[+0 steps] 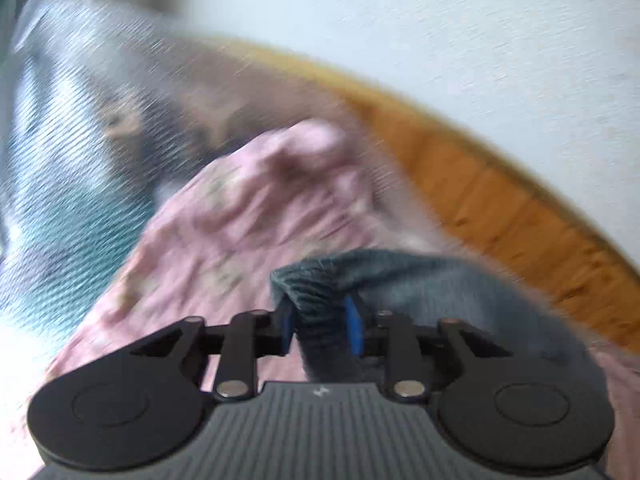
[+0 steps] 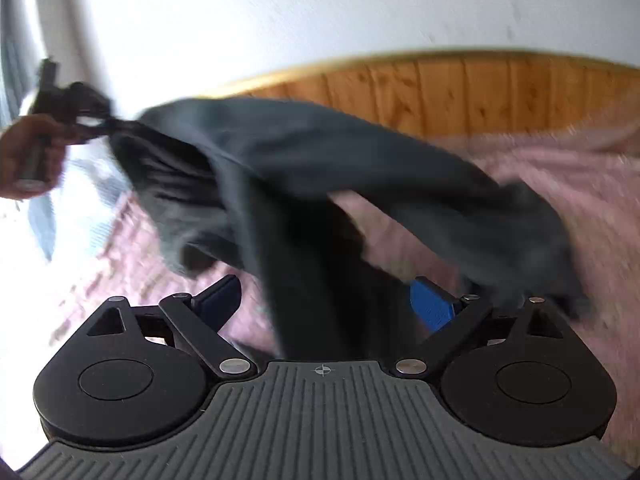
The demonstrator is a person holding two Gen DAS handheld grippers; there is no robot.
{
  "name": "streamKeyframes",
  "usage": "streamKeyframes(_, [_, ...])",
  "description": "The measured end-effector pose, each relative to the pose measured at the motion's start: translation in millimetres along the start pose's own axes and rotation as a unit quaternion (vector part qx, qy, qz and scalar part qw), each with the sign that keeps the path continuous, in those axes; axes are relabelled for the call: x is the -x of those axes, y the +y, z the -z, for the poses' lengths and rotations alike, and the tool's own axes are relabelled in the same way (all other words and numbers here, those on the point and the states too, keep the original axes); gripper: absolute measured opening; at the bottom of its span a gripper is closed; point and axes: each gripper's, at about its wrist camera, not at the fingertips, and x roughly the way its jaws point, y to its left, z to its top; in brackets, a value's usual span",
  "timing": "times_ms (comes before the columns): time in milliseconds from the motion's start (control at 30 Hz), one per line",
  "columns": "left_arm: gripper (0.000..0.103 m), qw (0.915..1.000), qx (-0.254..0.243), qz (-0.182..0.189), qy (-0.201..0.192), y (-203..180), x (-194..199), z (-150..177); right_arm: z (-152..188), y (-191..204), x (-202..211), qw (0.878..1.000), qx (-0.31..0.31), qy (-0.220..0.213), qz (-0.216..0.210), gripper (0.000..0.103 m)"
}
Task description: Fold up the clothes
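A dark grey garment point(image 1: 404, 276) hangs in the air over a pink bedspread point(image 1: 216, 236). My left gripper point(image 1: 320, 322) is shut on a ribbed edge of it, the blue pads pressed against the cloth. From the right wrist view, the garment point(image 2: 320, 160) stretches from the left gripper point(image 2: 94, 120), held by a hand point(image 2: 28, 152) at the far left, down across the frame. My right gripper point(image 2: 326, 300) is open, its fingers spread wide, and a fold of the garment drapes between them without being pinched. Both views are motion-blurred.
A wooden headboard point(image 2: 440, 88) runs along the far side of the bed under a white wall point(image 2: 280, 12). A blue-and-white striped cloth point(image 1: 60, 168) lies at the left of the bed. The pink bedspread point(image 2: 568, 168) spreads to the right.
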Motion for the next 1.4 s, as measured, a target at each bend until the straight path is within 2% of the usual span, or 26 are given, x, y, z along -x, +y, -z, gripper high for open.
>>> streamKeyframes(100, [0.062,0.9986,0.008,0.047,0.023,61,8,52,37,-7,-27,0.994,-0.044,0.094,0.032,0.091])
streamKeyframes(133, [0.065,0.9982,0.012,0.048,0.034,73,8,72,47,-6,-32,0.992,-0.056,0.108,0.03,0.091])
streamKeyframes(200, [0.065,0.9964,0.026,0.049,0.063,99,3,109,57,8,-40,0.99,-0.067,0.119,0.022,0.091])
streamKeyframes(300, [0.064,0.9913,0.053,0.063,0.103,116,-5,146,56,52,-52,0.992,-0.05,0.113,-0.02,0.093])
streamKeyframes(367, [0.064,0.9901,0.055,0.075,0.105,114,-5,158,58,80,-71,0.991,-0.029,0.129,-0.033,0.095])
streamKeyframes(433, [0.065,0.9901,0.049,0.085,0.1,106,-3,161,67,104,-85,0.988,-0.001,0.152,-0.012,0.088])
streamKeyframes(467, [0.065,0.99,0.046,0.09,0.098,102,-2,162,72,115,-92,0.986,0.013,0.163,0.001,0.057])
streamKeyframes(500, [0.065,0.9898,0.041,0.097,0.096,97,-1,162,74,121,-93,0.985,0.018,0.171,0.003,0.005])
streamKeyframes(533, [0.065,0.9897,0.036,0.103,0.094,91,1,160,74,124,-91,0.984,0.02,0.177,-0.002,0.0])
streamKeyframes(600, [0.065,0.9908,0.018,0.108,0.08,80,3,154,60,122,-68,0.988,0.053,0.145,0.004,0.0])
streamKeyframes(667, [0.066,0.9909,0.004,0.114,0.071,70,3,148,30,100,-30,0.991,0.084,0.098,0.04,0.0])
streamKeyframes(733, [0.071,0.9904,-0.005,0.121,0.067,61,0,144,14,68,-19,0.992,0.074,0.09,0.057,0.0])
streamKeyframes(833, [0.073,0.9905,-0.015,0.112,0.078,40,-17,147,-5,18,-11,0.992,0.049,0.089,0.073,0.0])
streamKeyframes(900, [0.073,0.9912,-0.033,0.095,0.085,22,-32,153,-18,-15,-6,0.992,0.031,0.088,0.085,0.011])
streamKeyframes(933, [0.073,0.9917,-0.045,0.083,0.087,13,-38,156,-24,-31,-3,0.992,0.023,0.088,0.09,0.013])
streamKeyframes(1000, [0.073,0.9925,-0.069,0.056,0.085,-3,-49,160,-36,-64,2,0.991,0.006,0.087,0.101,0.041])
streamKeyframes(1033, [0.074,0.9926,-0.079,0.044,0.08,-10,-54,162,-43,-81,5,0.991,-0.003,0.086,0.107,0.048])
streamKeyframes(1067, [0.075,0.9924,-0.088,0.037,0.077,-17,-59,164,-49,-97,8,0.99,-0.012,0.086,0.112,0.065])
streamKeyframes(1100, [0.076,0.9921,-0.097,0.03,0.074,-23,-63,165,-55,-114,10,0.989,-0.02,0.085,0.118,0.077])
streamKeyframes(1133, [0.077,0.9915,-0.105,0.025,0.072,-30,-67,166,-62,-130,13,0.988,-0.029,0.085,0.123,0.08])
streamKeyframes(1200, [0.076,0.99,-0.125,0.007,0.065,-45,-74,169,-70,-148,-22,0.988,-0.037,0.088,0.119,0.087])
streamKeyframes(1267, [0.058,0.9875,-0.146,-0.004,0.06,-56,-77,171,-73,-159,-68,0.987,-0.038,0.108,0.115,0.086])
streamKeyframes(1300, [0.035,0.9872,-0.148,0.001,0.06,-58,-73,169,-73,-164,-89,0.986,-0.044,0.115,0.11,0.079])
streamKeyframes(1333, [0.023,0.9868,-0.15,0.006,0.061,-60,-69,167,-73,-167,-106,0.985,-0.055,0.131,0.095,0.07])
streamKeyframes(1367, [0.016,0.9865,-0.152,0.011,0.061,-62,-65,164,-72,-168,-124,0.983,-0.067,0.152,0.074,0.02])
streamKeyframes(1400, [0.012,0.9863,-0.152,0.018,0.061,-62,-57,160,-80,-171,-129,0.983,-0.07,0.154,0.067,0.004])
